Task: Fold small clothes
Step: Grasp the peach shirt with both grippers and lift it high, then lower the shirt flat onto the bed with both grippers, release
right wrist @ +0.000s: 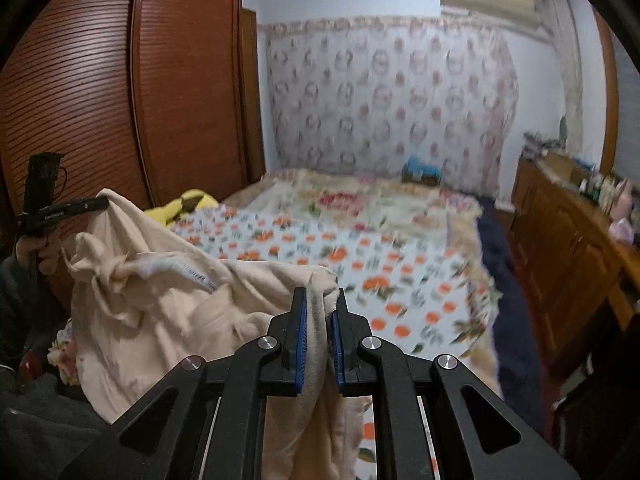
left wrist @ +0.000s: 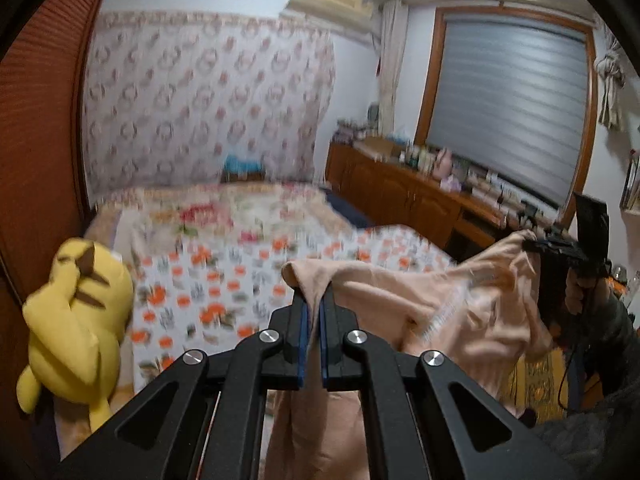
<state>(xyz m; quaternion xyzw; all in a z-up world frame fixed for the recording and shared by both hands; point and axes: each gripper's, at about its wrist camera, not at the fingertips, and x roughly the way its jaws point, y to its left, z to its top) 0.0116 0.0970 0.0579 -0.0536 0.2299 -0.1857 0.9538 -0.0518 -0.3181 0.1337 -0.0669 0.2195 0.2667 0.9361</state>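
Two corners of one peach garment (left wrist: pixel 460 312) are pinched, the left hand-held gripper (left wrist: pixel 313 300) clamping one and the right hand-held gripper (right wrist: pixel 320 300) the other. Its long axis runs sideways between them, slack middle sagging, lower part cut off by the frames. Beyond lies the floral bed (right wrist: pixel 360 256), blurred, with a yellow plush toy (left wrist: pixel 76 316) at its edge.

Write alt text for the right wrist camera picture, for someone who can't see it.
The right gripper pinches a beige garment held up above a floral bed, while the left gripper grips its far corner. A wooden wardrobe stands behind.
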